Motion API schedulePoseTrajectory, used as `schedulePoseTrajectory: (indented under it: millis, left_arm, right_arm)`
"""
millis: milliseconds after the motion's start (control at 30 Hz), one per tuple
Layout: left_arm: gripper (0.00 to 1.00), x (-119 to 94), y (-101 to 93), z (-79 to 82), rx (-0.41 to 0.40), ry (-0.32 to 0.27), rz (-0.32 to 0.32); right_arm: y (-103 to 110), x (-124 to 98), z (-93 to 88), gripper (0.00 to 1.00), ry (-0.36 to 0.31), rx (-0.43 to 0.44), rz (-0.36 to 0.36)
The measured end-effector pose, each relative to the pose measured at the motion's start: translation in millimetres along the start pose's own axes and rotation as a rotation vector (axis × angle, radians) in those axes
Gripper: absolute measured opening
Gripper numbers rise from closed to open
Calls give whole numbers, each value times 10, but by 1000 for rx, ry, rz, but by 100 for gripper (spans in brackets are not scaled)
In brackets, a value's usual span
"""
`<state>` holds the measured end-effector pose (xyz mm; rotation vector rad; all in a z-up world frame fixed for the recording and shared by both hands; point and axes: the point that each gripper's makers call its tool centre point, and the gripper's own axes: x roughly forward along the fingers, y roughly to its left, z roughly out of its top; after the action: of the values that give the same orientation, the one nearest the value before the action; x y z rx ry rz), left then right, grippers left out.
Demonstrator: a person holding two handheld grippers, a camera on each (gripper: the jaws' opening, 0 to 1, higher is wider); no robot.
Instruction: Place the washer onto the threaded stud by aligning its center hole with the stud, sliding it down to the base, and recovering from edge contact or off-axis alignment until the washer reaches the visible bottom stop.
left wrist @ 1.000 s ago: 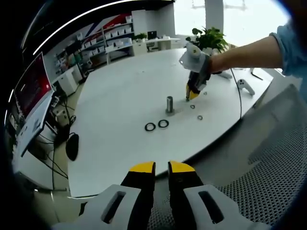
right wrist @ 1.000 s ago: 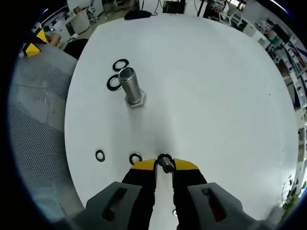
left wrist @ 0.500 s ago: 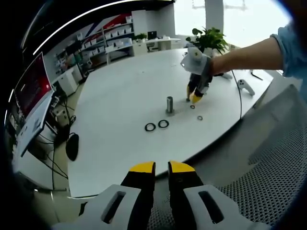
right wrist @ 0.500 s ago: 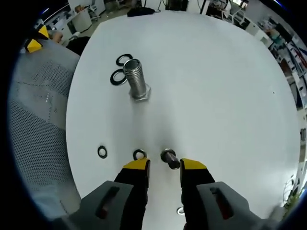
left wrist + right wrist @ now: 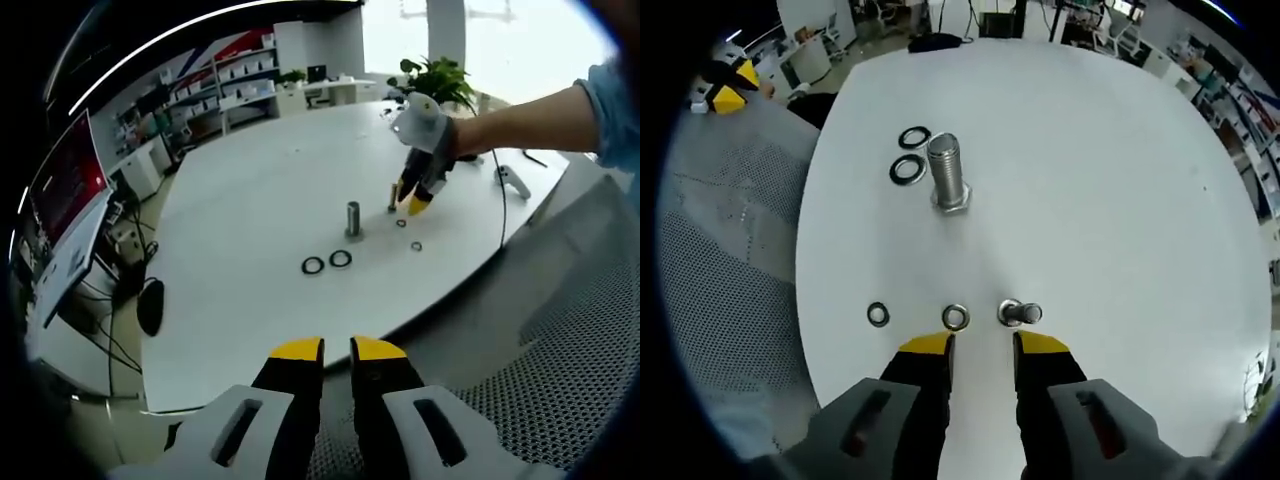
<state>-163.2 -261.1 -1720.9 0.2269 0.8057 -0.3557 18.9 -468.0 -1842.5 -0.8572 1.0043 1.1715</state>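
Smooth white round table [image 5: 1120, 180], upright threaded steel stud [image 5: 948, 172]

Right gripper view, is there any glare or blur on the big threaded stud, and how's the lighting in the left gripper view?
Right gripper view: the threaded stud is sharp, its threads readable, with a soft highlight and only a faint shadow on the white table; fisheye bending curves the table edge. Left gripper view: the bright window is washed out, and the stud is small but clear.

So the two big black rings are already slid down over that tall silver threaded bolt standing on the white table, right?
Not quite. In the right gripper view the two big black rings lie flat on the white table beside the tall silver threaded bolt, not on it. The bolt's shaft is bare.
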Motion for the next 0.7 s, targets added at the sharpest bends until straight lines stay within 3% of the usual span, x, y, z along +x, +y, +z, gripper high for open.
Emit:
schedulePoseTrajectory:
  millis: [200,433,533,700]
  left_arm:
    - [8,0,-5,-1,2,1,-1]
    - [8,-3,-3,0,-1,-1,1]
    - [8,-4,-5,-2,0,0,1]
    - [8,-3,-7,-1,1,1,-1]
  right_arm:
    - [142,48,6,25,5,-36,38]
    - [166,92,34,25,11,-50,41]
    - [165,124,-6,24,50,-95,37]
    - [150,133,62,23,34,-85,44]
